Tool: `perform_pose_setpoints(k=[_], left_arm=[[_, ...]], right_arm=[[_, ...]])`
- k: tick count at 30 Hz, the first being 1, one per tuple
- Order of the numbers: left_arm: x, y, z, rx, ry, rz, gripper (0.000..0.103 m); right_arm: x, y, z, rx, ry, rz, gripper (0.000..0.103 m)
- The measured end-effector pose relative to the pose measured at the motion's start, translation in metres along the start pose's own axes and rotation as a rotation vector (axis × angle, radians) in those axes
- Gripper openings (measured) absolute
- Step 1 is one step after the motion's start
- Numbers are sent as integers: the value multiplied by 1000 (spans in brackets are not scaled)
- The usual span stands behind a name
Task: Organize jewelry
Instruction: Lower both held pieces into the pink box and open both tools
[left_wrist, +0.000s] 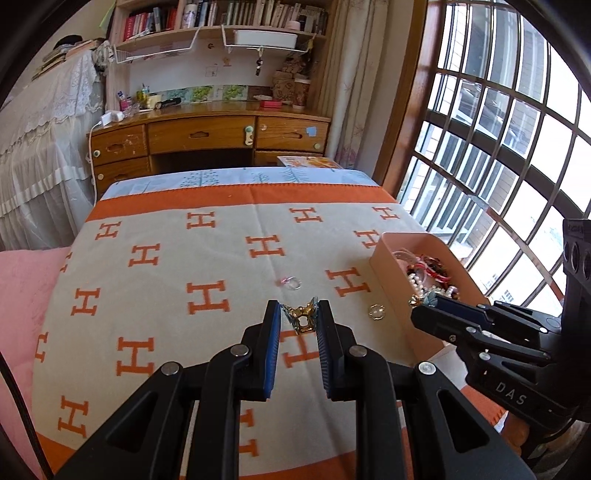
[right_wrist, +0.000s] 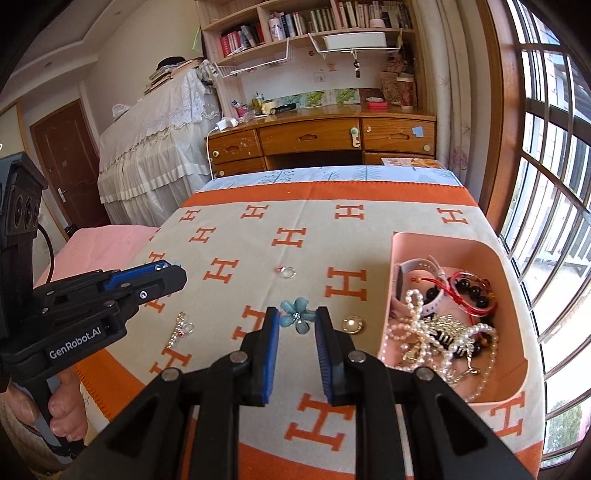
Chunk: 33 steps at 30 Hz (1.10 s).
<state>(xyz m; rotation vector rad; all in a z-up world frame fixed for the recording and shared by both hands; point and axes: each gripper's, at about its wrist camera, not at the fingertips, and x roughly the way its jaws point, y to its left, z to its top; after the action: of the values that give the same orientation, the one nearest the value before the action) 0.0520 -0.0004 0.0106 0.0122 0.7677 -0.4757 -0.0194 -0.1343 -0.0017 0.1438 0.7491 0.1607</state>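
- The left claw (left_wrist: 299, 309) was closed to a narrow gap on a small gold-toned metal clip with pale blue ends (left_wrist: 302, 320), held above the cream blanket with orange H motifs (left_wrist: 166, 266) on the bed.
- The right claw (right_wrist: 295, 314) was likewise narrow, gripping a light blue flower-shaped brooch with a rhinestone centre (right_wrist: 296, 317) by its outer petals, just left of the pink rectangular plastic box (right_wrist: 443, 243).
- Handling judgement: both pieces appeared light and rigid. The petals looked thin and likely brittle, so the grip should be gentle. The polished metal could slip on the pads, so a hold across the widest span was preferable.
- A clear ring with a pink stone (right_wrist: 286, 272) and a round gold disc (right_wrist: 353, 325) lay loose on the blanket. Both were flat and low, and likely to need an edge pinch.
- The box already contained tangled white pearl strands (right_wrist: 413, 306), which could snag anything dropped in.
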Motion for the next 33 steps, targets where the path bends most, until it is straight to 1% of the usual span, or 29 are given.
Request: perform_pose_setpoints(k=[6, 10, 13, 17, 23, 27, 33], left_arm=[[21, -55, 24, 65, 14, -84, 17], [35, -94, 35, 128, 14, -120, 17], [47, -120, 39, 161, 25, -150, 17], [63, -145, 40, 199, 50, -176, 17], [84, -165, 39, 221, 82, -190, 17], [95, -161, 33, 198, 100, -210, 17], [108, -156, 26, 175, 127, -251, 17]], right_arm=[[-18, -35, -2, 40, -34, -71, 20], [-24, -61, -3, 83, -40, -121, 20], [-25, -81, -5, 122, -26, -157, 20], [-26, -102, -12, 164, -12, -186, 20], [-23, -119, -21, 192, 8, -206, 20], [-20, -127, -23, 209, 17, -212, 20], [-23, -127, -26, 214, 5, -208, 20]])
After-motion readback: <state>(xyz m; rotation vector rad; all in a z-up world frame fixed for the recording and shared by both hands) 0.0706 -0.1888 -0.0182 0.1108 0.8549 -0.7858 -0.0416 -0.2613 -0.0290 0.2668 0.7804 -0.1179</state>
